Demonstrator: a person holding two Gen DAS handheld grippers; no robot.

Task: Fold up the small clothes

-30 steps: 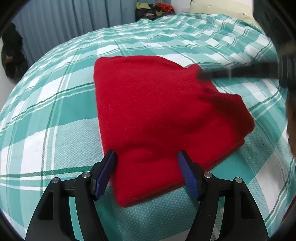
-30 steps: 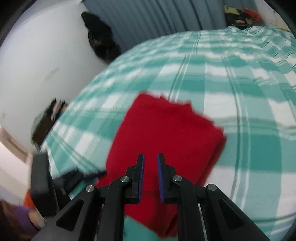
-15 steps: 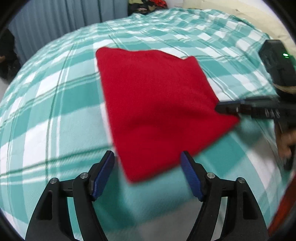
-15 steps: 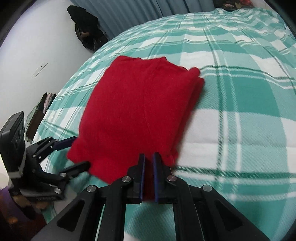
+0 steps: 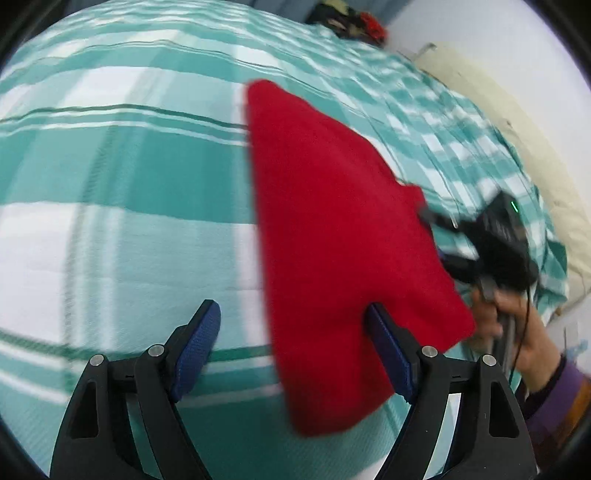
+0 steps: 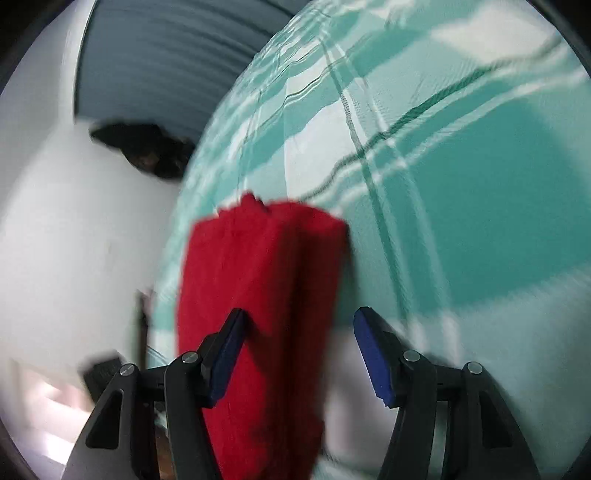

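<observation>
A folded red garment [image 5: 343,236] lies on the teal and white checked bedspread [image 5: 129,206]. My left gripper [image 5: 295,347] is open, its fingers apart, the garment's near edge lying between them. In the left wrist view my right gripper [image 5: 439,240] sits at the garment's right edge, blurred. In the right wrist view the red garment [image 6: 258,295] runs up between the jaws of my right gripper [image 6: 299,354], which is open. Both views are motion blurred.
A cream pillow or headboard edge [image 5: 517,122] lies at the right. A pile of dark and coloured clothes [image 5: 351,26] sits at the bed's far end. A grey-blue curtain [image 6: 166,55], a white wall and a dark hanging item [image 6: 147,147] stand beyond the bed.
My right gripper was shut on the garment's edge and has opened. Both cameras have swung; the garment now sits further right in the left wrist view.
</observation>
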